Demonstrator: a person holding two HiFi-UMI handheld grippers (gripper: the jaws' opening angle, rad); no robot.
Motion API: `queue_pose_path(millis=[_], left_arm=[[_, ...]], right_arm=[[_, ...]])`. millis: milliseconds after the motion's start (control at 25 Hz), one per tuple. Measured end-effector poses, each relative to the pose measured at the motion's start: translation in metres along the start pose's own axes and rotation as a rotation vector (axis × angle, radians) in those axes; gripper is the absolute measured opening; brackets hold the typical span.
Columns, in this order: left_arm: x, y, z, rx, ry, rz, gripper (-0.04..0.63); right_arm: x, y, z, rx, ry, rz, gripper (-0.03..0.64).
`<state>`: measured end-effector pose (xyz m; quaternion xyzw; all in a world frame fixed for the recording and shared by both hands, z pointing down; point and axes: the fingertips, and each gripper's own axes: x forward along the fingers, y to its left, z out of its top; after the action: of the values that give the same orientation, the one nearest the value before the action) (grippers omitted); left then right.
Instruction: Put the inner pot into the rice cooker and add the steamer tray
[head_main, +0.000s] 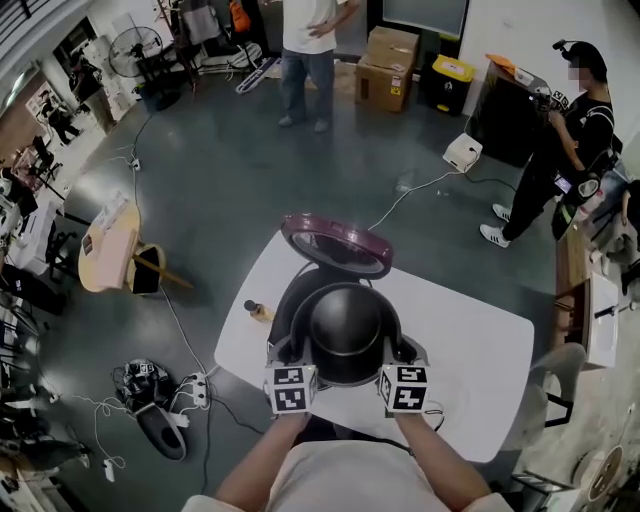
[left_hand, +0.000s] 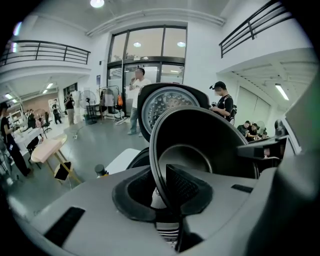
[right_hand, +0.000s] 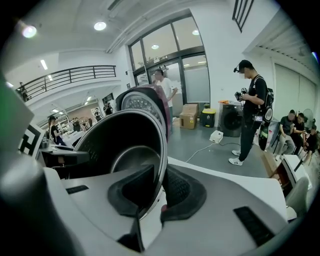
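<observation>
A white surface (head_main: 480, 360) stands on a grey floor, with people standing at the far side of the room. On it sits the rice cooker (head_main: 287, 300), its lid (head_main: 335, 245) raised at the far side. The black inner pot (head_main: 345, 330) is over the cooker's opening. The left gripper (head_main: 285, 352) has its jaws clamped on the pot's left rim, and the right gripper (head_main: 405, 350) clamps the right rim. A small bottle (head_main: 257, 310) stands left of the cooker.

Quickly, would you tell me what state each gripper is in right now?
Left gripper: closed on the inner pot, at its rim.
Right gripper: closed on the opposite rim.
</observation>
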<state>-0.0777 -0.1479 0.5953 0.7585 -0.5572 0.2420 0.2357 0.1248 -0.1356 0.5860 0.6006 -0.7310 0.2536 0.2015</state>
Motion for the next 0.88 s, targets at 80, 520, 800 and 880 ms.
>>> queue_pose_path(millis=[80, 520, 800, 880], left_arm=[[0.001, 0.013, 0.000, -0.003, 0.005, 0.006, 0.080], [0.027, 0.054, -0.014, 0.059, 0.091, -0.005, 0.091], [0.050, 0.064, -0.026, 0.156, 0.184, -0.049, 0.110], [0.056, 0.068, -0.028, 0.183, 0.204, -0.059, 0.115]], right_arm=[[0.007, 0.011, 0.002, -0.008, 0.003, 0.002, 0.066], [0.049, 0.041, -0.012, -0.045, 0.082, 0.016, 0.078], [0.073, 0.045, -0.024, -0.028, 0.153, 0.009, 0.080], [0.079, 0.049, -0.030, -0.025, 0.175, 0.011, 0.084]])
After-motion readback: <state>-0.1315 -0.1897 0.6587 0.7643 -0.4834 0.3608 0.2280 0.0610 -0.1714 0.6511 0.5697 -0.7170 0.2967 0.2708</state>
